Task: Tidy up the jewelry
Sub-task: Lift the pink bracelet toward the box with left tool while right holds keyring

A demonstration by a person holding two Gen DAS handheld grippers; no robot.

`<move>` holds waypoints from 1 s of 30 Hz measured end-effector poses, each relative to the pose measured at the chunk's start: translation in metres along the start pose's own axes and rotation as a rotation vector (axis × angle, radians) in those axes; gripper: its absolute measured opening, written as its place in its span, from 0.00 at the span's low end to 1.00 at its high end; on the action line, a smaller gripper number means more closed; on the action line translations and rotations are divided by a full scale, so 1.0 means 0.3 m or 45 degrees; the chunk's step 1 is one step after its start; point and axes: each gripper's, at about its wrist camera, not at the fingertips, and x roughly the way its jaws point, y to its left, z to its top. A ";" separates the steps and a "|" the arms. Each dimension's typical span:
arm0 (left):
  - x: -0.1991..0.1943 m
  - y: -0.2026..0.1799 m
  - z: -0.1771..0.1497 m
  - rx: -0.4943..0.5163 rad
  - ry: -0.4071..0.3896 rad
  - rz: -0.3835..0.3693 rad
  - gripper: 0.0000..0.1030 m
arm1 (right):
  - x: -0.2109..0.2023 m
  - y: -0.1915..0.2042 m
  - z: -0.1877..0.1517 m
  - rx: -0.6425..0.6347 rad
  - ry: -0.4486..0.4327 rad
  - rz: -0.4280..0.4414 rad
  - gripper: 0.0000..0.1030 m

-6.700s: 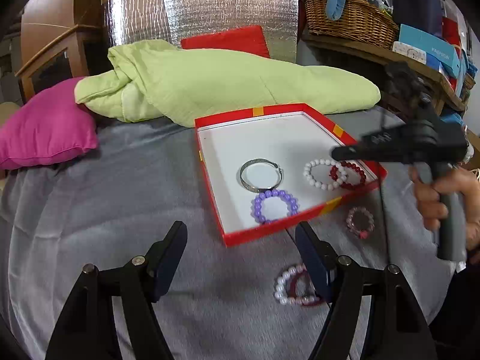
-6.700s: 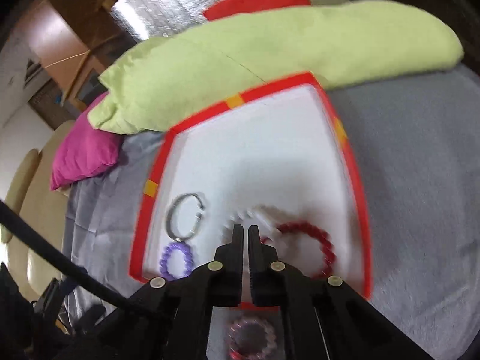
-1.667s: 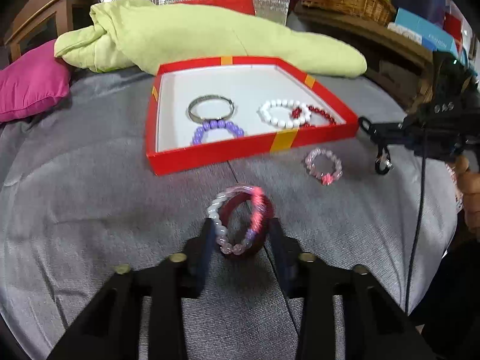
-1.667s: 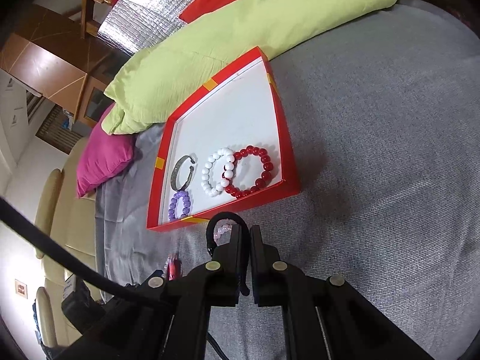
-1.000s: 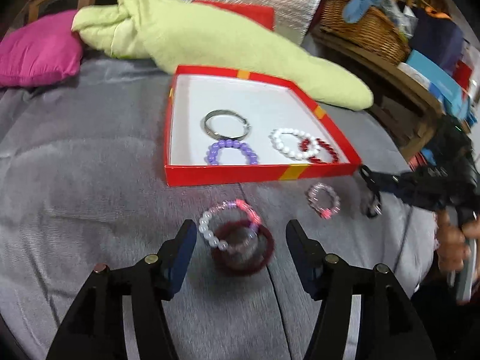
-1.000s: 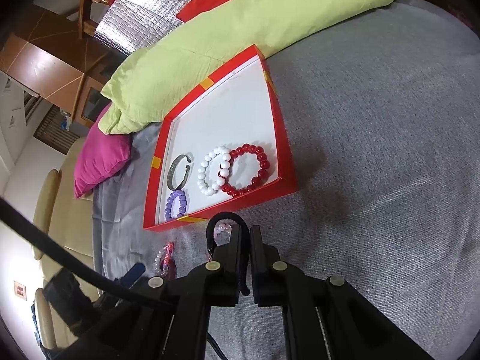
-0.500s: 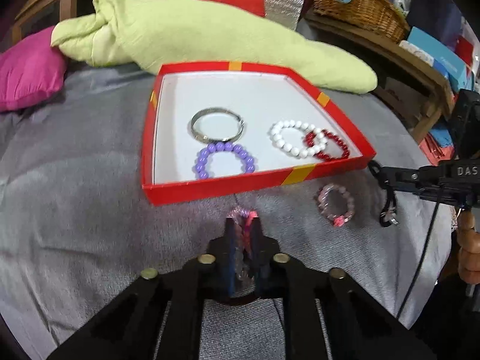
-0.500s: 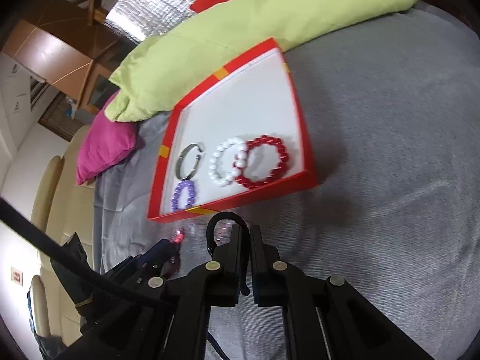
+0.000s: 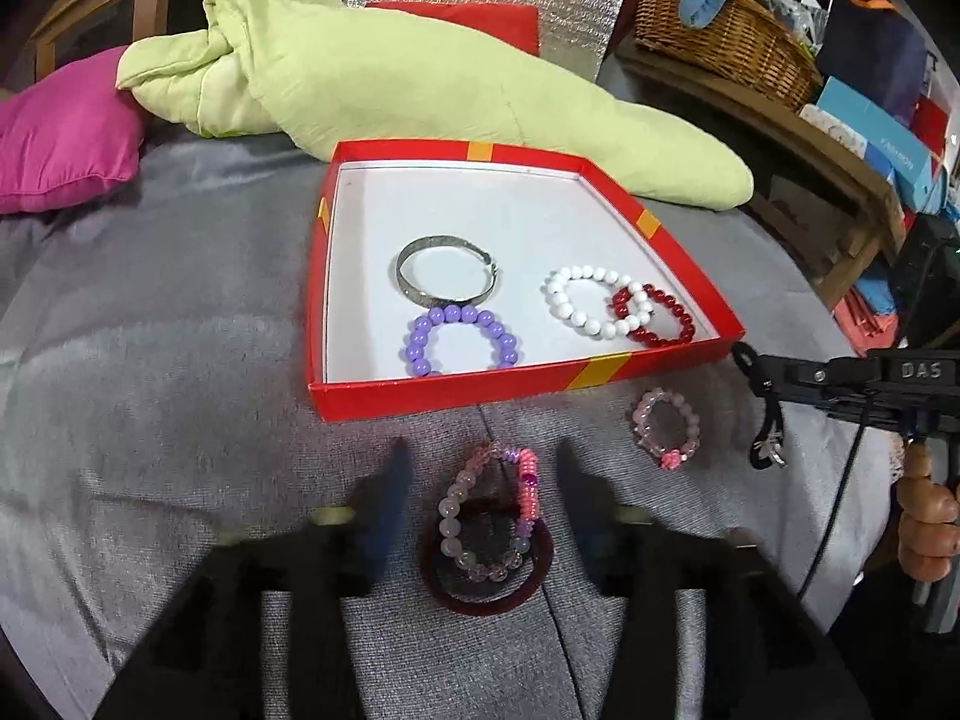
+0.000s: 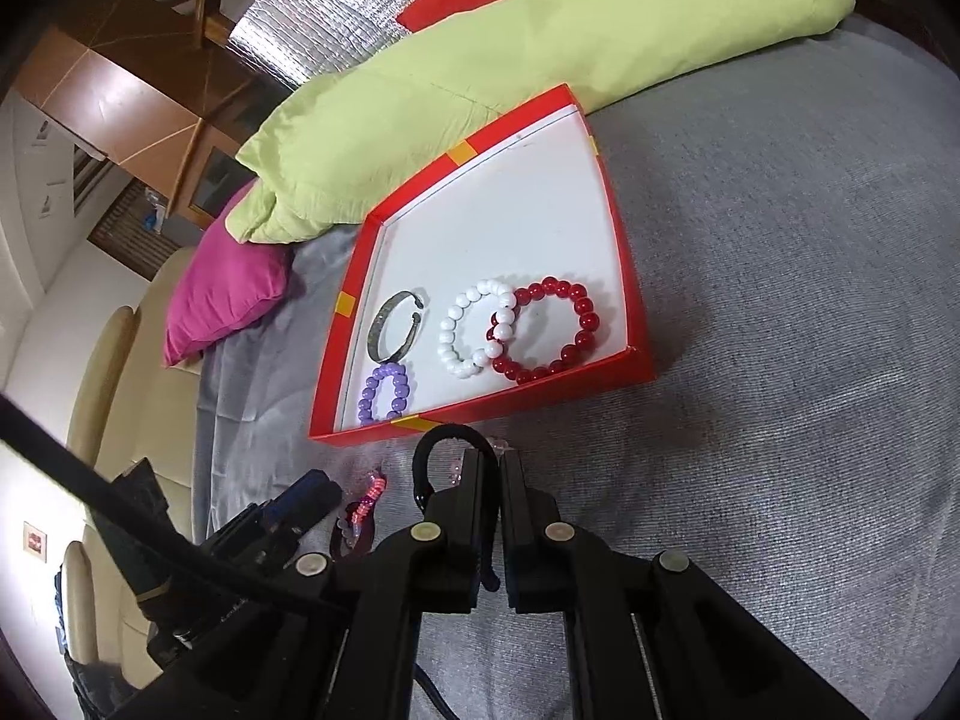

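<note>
A red box (image 9: 456, 397) with a white floor holds a silver bangle (image 9: 447, 276) and purple (image 9: 462, 341), white (image 9: 591, 300) and red (image 9: 657, 317) bead bracelets. In front of it, a pink bead bracelet (image 9: 489, 507) lies over a dark red bangle (image 9: 486, 579) on the grey cloth. My left gripper (image 9: 480, 459) straddles both, jaws opening, pads clear of them. A small pink bracelet (image 9: 666, 429) lies to the right. My right gripper (image 10: 498, 459) is shut on a black cord bracelet (image 10: 441, 441), which dangles from it (image 9: 765, 420) near the box's front right corner.
A light green quilt (image 9: 420, 78) and a magenta pillow (image 9: 60, 126) lie behind the box. A wicker basket (image 9: 720, 30) and boxes sit on a wooden shelf at the right. A person's hand (image 9: 924, 516) grips the right handle. Grey cloth (image 10: 780, 360) spreads right of the box.
Half a second ago my left gripper was pinched on the pink bracelet and dark bangle; now its jaws stand apart and both lie flat on the cloth. The right gripper keeps the black cord.
</note>
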 end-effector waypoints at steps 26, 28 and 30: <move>-0.106 -0.060 0.079 0.073 -0.193 -0.229 0.07 | -0.039 0.061 0.042 -0.059 -0.137 0.093 0.06; -0.125 -0.055 0.091 0.059 -0.234 -0.227 0.07 | -0.048 0.063 0.055 -0.058 -0.163 0.105 0.06; -0.137 -0.050 0.097 0.054 -0.268 -0.211 0.07 | -0.051 0.066 0.059 -0.064 -0.169 0.114 0.06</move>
